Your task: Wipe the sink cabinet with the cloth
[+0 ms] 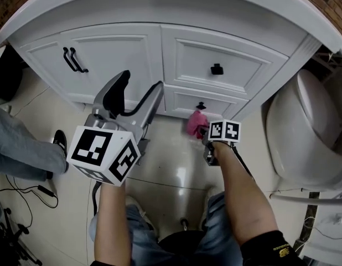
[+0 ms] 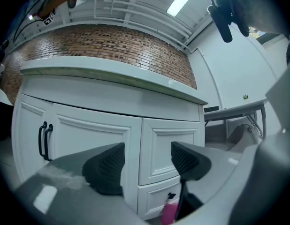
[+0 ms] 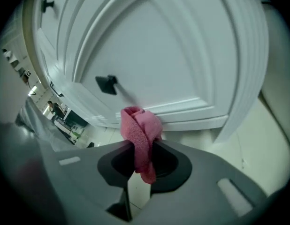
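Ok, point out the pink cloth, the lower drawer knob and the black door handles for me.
pink cloth [image 3: 139, 125]: right gripper view, the bunched part above the fingers.
lower drawer knob [image 3: 106, 84]: right gripper view, the knob's black face.
door handles [image 1: 76, 60]: head view, the middle of the pair.

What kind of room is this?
Probably a bathroom: a white sink cabinet with drawers and doors, what looks like a toilet right beside it, and a glossy tiled floor.
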Demonstrator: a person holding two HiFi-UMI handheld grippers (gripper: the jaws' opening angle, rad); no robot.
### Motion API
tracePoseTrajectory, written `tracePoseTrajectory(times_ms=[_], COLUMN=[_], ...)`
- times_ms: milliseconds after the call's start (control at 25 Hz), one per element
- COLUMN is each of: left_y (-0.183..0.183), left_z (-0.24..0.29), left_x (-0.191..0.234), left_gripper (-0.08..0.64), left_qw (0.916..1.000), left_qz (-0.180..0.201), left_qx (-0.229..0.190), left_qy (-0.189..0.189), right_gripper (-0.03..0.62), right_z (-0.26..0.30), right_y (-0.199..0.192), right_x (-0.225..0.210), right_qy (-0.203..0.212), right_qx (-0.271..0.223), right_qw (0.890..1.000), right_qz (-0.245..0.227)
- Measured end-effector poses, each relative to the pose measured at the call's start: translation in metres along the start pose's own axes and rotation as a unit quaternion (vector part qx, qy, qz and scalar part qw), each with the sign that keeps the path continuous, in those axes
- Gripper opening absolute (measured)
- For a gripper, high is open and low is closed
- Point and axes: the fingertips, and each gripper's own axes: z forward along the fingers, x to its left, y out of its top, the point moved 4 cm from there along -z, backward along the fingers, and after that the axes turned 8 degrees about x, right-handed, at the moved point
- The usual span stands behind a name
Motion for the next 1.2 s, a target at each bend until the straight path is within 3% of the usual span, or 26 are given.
tracePoseTrajectory(times_ms=[240, 360, 480, 640, 800, 880, 1000, 1120, 1200], left_y=[-0.006, -0.007, -0.009, -0.013, -0.012, -0.009, -0.002, 0.001, 0.005], left_z=[-0.017, -0.024, -0.022, -0.005, 0.011, 0.014, 0.013, -0.001, -0.014], left_x=[0.03, 0.044, 0.05, 0.037, 0.014, -0.001, -0.029, -0.054, -0.07], left_gripper=[0.313, 0.313, 0.313, 0.313, 0.313, 0.313, 0.313, 0.313, 0.313], left_qw=[0.9995, 0.9991, 0.9991, 0.9997, 0.9998, 0.9996, 0.9988, 0.9981, 0.9973], left_qz=[-0.003, -0.001, -0.005, -0.002, -0.003, -0.009, -0.006, 0.012, 0.024], left_qx=[0.01, 0.014, 0.014, 0.019, 0.018, 0.013, 0.005, 0.001, -0.004], left_qy=[0.029, 0.04, 0.04, 0.015, -0.013, -0.024, -0.047, -0.061, -0.07], right_gripper=[0.052, 0.052, 0.052, 0.052, 0.052, 0.052, 0.052, 0.052, 0.052], right_z=[0.071, 0.082, 0.07, 0.024, -0.039, -0.07, -0.105, -0.148, -0.191], right_y=[-0.009, -0.004, 0.004, 0.012, 0.004, -0.007, -0.018, -0.012, 0.004], right_x=[0.091, 0.104, 0.073, -0.004, -0.073, -0.1, -0.108, -0.084, -0.059], right_qy=[0.116, 0.135, 0.092, -0.028, -0.174, -0.217, -0.193, -0.171, -0.156], right_qx=[-0.002, -0.021, -0.038, -0.058, -0.054, -0.062, -0.094, -0.144, -0.204], right_qw=[0.993, 0.991, 0.995, 0.997, 0.982, 0.973, 0.975, 0.975, 0.966], right_qz=[-0.008, 0.001, 0.023, 0.039, 0.043, 0.056, 0.056, 0.002, -0.039])
